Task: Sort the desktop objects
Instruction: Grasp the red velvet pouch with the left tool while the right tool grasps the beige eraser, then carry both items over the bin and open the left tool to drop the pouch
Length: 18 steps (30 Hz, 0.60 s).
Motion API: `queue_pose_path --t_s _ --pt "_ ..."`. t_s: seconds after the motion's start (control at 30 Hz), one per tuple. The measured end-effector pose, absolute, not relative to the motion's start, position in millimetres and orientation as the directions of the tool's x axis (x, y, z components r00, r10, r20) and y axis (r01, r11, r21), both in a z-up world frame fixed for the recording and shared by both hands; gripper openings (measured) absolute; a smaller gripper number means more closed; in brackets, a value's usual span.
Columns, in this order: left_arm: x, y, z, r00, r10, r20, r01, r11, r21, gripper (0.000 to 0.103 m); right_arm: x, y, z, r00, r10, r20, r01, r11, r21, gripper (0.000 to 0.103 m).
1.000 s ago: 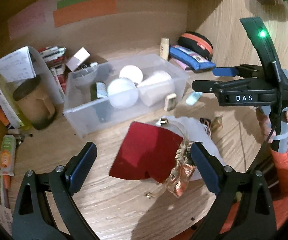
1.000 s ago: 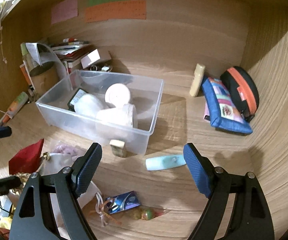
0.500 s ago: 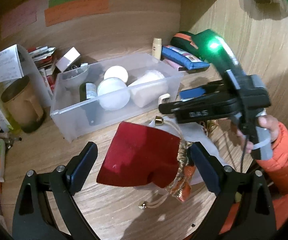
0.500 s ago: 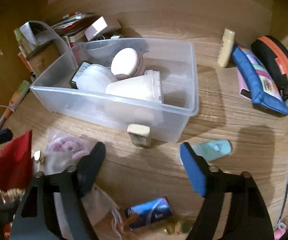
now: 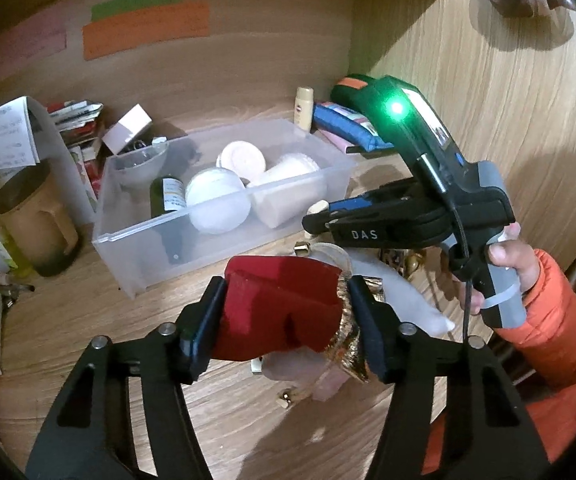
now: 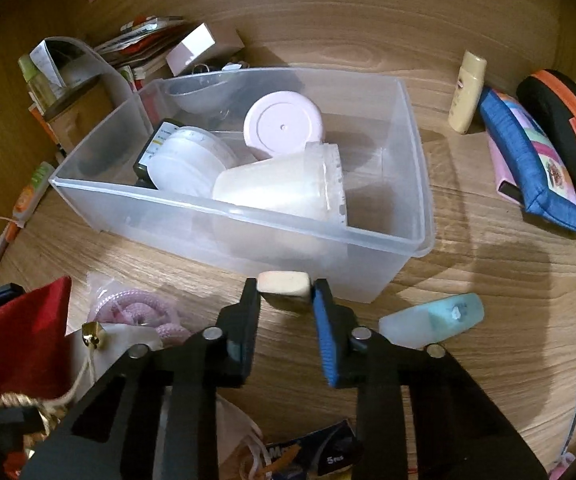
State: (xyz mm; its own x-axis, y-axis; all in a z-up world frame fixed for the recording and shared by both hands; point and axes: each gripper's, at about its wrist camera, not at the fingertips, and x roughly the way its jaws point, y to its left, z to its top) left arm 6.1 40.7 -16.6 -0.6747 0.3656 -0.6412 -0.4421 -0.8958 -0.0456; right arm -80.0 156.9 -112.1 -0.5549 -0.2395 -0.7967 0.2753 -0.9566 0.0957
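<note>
Left wrist view is showing the left gripper (image 5: 283, 316) closing its jaws on a red velvet pouch (image 5: 275, 308) with a gold-trimmed mouth, both pads already touching the soft cloth. That fabric is limp and creased, so I judge it could bunch or slide out as the pads are squeezing, and its drawstring may be dragging the white cloth bag (image 5: 404, 300) lying just under it. Small gold beads (image 5: 285, 398) are lying loose on the wooden desk (image 5: 87, 312) nearby and could be getting scattered by a lift.

Right wrist view is showing the right gripper (image 6: 283, 300) pinching a small cream block, seemingly an eraser (image 6: 283, 283), its fingers pressed tight around it. The eraser is standing touching the front wall of the clear plastic bin (image 6: 416, 168), so a careless pull may be nudging the bin or letting the smooth, rounded block pop free. Just beside the right finger a pale blue, glossy tube-like case (image 6: 434, 320) is lying flat.

Farther back, inside the bin, a frosted plastic cup (image 6: 279, 188) is lying on its side against a pink round lid (image 6: 283, 128) and a white jar (image 6: 187, 160). Beyond it, a cream bottle (image 6: 466, 96) is standing upright, near a blue fabric pouch (image 6: 536, 172) and a black hard case with an orange zip (image 6: 564, 120).
</note>
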Motion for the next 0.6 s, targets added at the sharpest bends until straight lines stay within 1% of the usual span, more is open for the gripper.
queue_pose_path --t_s 0.1,0.33,0.6 --pt "8.2 37.2 -12.4 -0.690 0.354 -0.631 -0.423 -0.905 -0.045 0.047 -75.8 157.9 -109.0 -0.569 -0.247 -0.785 0.281 -0.955 0.096 0.023" --pt "7.3 24.9 -3.8 -0.718 0.331 -0.613 -0.374 -0.925 -0.062 0.046 -64.6 163.2 -93.2 -0.604 -0.264 -0.752 0.293 -0.951 0.099 0.023" --pt "4.5 8.6 8.9 -0.746 0.300 -0.595 -0.311 -0.946 -0.088 0.046 -39.4 173.1 -63.7 -0.662 -0.286 -0.693 0.307 -0.947 0.097 0.023"
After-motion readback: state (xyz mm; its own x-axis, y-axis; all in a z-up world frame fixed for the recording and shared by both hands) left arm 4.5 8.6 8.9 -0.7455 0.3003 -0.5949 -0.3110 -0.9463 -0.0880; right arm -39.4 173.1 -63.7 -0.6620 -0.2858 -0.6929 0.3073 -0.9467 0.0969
